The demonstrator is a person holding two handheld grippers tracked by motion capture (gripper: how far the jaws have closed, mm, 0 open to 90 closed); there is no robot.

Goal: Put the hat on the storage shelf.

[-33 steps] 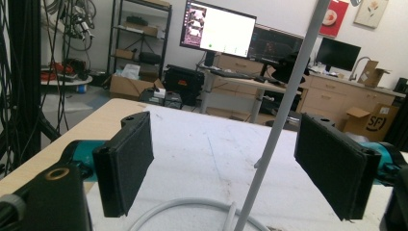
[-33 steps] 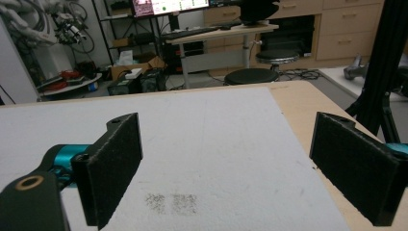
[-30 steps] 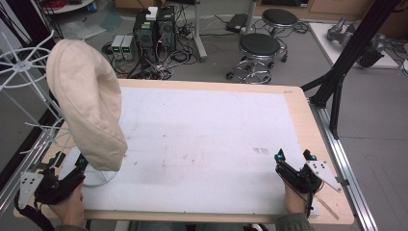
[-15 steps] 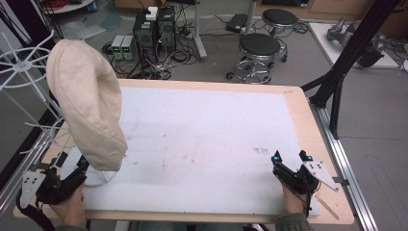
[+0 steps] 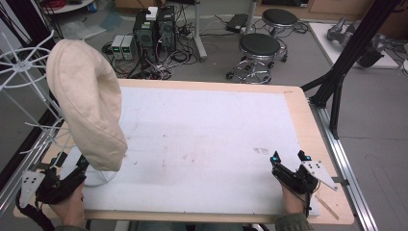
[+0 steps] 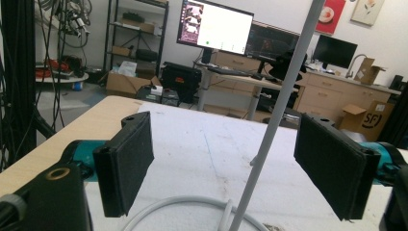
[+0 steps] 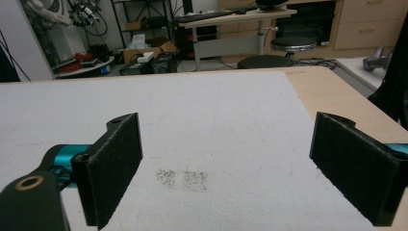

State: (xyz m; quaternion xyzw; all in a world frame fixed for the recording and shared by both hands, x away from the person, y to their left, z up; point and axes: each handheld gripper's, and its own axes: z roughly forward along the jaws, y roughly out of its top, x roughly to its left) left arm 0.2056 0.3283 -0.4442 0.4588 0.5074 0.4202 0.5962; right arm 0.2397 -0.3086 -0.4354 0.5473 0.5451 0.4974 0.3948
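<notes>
Left gripper (image 6: 223, 166): jaws wide apart, holding nothing, straddling the thin white wire stand pole (image 6: 274, 120).
Right gripper (image 7: 226, 168): jaws wide, empty, near right table edge.
Open room: white felt mat (image 5: 202, 139).

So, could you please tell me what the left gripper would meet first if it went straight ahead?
Most likely the white wire stand's thin pole, rising between the left gripper's open fingers; depth is unclear.

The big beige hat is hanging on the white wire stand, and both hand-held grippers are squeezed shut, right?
Not quite. The beige hat does hang on the white wire stand, but both grippers are open. The left gripper view shows the left hand-held gripper with its jaws wide apart around the stand's pole, and the right gripper view shows the right hand-held gripper open over the table.
</notes>
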